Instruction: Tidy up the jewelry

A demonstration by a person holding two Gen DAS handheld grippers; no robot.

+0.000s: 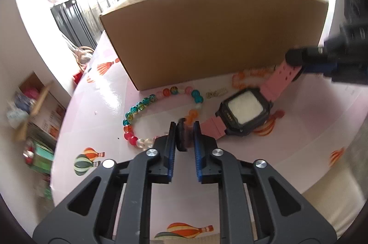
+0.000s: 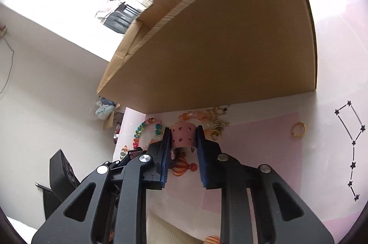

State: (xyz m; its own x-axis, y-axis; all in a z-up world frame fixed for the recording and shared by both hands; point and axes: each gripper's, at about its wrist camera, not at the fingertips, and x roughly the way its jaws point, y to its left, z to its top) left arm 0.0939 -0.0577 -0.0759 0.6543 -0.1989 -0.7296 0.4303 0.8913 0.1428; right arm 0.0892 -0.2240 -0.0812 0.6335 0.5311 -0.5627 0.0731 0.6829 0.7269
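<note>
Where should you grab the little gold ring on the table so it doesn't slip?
The gold ring looks tipped on its edge, alone on the pink tablecloth, right of the cardboard box. I'd come from straight above and pinch across the thin band, one finger inside the hoop and one outside. Pinching it by the outer rim could make it roll away.

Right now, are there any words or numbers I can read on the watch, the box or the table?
None can be read.
Watch: the screen is blank white; small marks on its frame are too tiny to read.
Cardboard box: plain, no print.
Table: only pictures of balloons and a line of stars.
</note>
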